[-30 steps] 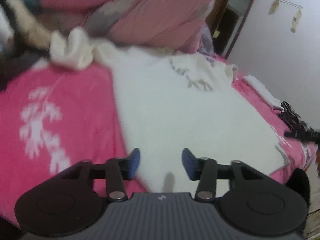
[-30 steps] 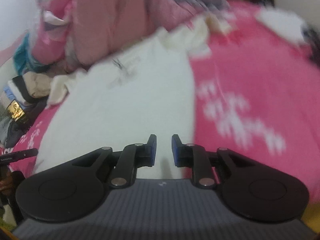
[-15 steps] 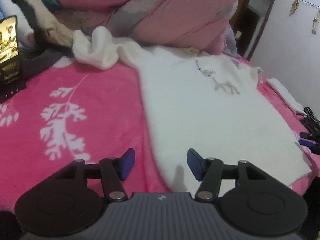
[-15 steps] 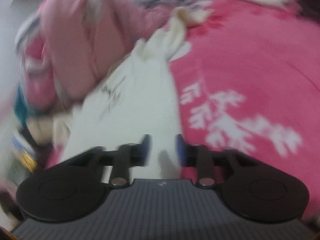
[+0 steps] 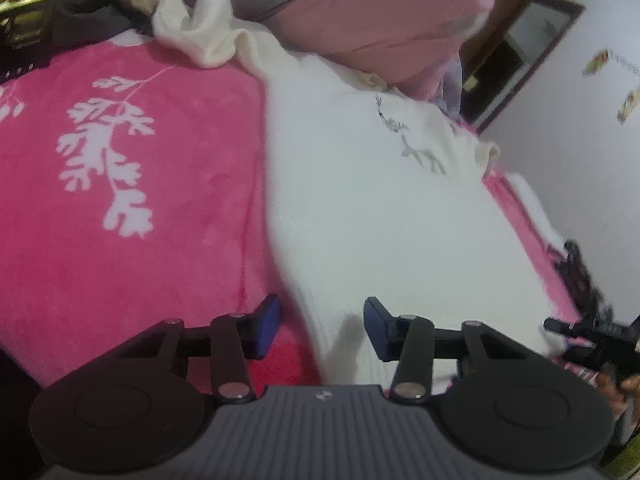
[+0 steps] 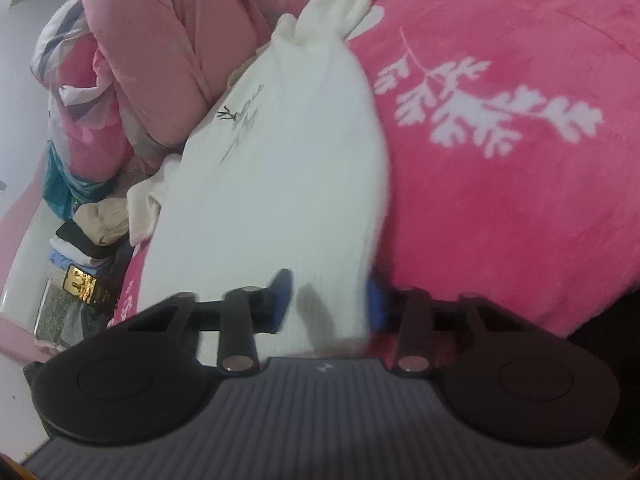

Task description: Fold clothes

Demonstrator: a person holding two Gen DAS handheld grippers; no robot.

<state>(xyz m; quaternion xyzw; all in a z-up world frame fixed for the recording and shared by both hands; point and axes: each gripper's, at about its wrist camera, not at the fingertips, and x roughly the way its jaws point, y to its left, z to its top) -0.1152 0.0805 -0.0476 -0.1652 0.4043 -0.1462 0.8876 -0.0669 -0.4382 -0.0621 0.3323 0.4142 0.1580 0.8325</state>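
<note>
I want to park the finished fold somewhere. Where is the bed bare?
Bare pink blanket lies beside the white sweater, around the leaf print. Crowded: the pink quilt heap behind the sweater and the clothes stack by its other side.

A pink leaf-print blanket lies below a pink quilt.

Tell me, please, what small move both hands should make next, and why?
Probably finish the pinch, then lift. The sweater lies flat on the blanket, and each gripper straddles a hem corner: left gripper, right gripper. Both sets of jaws are closing with cloth between them, not yet clamped.
</note>
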